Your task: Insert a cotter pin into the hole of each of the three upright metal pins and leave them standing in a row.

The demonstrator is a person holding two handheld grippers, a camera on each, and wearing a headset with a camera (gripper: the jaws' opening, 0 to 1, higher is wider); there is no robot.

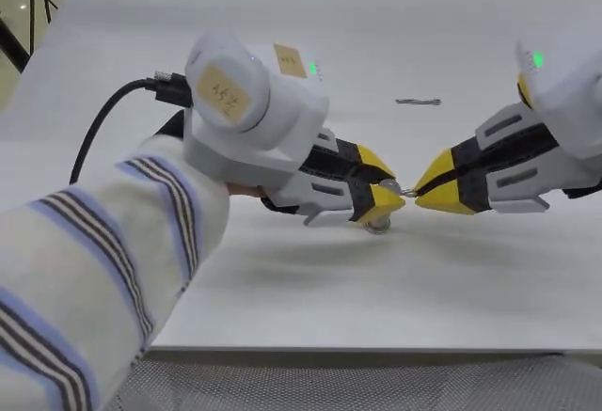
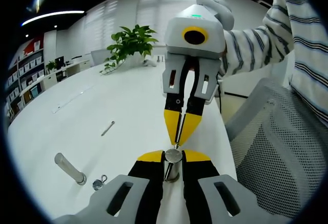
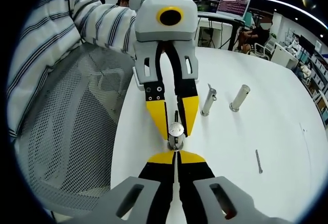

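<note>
1. A smooth, round-headed steel pin [image 2: 172,167] is held upright on the white table [image 2: 128,106], clamped between the yellow-tipped jaws of the left gripper [image 2: 172,157].
2. A thin wire cotter pin [image 2: 178,127] is pinched in the closed right gripper [image 3: 176,155] and touches the pin's head. The hole cannot be made out.
3. Two other cylindrical pins [image 3: 240,97] are seen standing beyond, and a loose cotter pin [image 3: 259,161] lies flat.
</note>
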